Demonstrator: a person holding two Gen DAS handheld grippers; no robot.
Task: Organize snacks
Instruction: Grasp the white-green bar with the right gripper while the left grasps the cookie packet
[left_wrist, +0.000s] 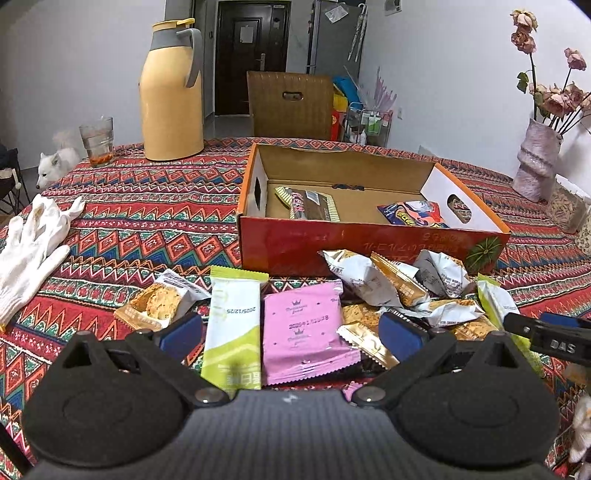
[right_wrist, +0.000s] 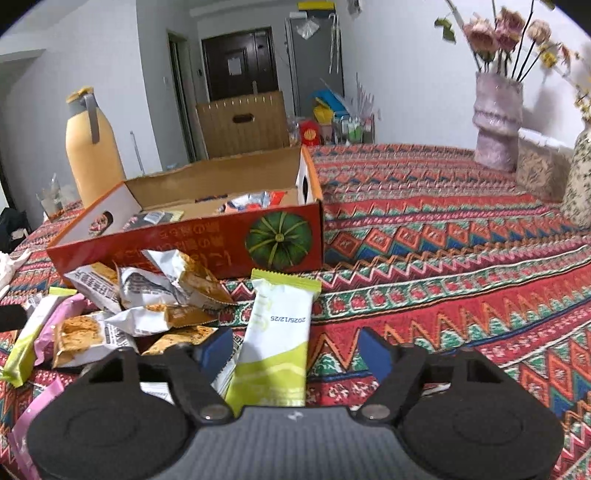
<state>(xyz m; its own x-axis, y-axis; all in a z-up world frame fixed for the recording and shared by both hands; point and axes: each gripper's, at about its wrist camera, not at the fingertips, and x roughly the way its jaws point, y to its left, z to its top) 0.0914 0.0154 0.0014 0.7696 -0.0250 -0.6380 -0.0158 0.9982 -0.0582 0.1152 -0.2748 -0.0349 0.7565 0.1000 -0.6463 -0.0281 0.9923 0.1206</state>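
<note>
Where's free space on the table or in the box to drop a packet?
Bare cloth right of the orange box, out toward the pink vase. Box floor is open between the brown packet and the blue packet. Crowded: the snack pile along the box's front.

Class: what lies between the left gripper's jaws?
In the left wrist view, a green-and-white snack packet and a pink snack packet lie between the open jaws of the left gripper.

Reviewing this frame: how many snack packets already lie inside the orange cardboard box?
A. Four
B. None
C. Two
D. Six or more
C: inside the orange cardboard box lie only a brown packet near its left end and a blue packet near its right end; the other snacks sit on the tablecloth in front.
</note>
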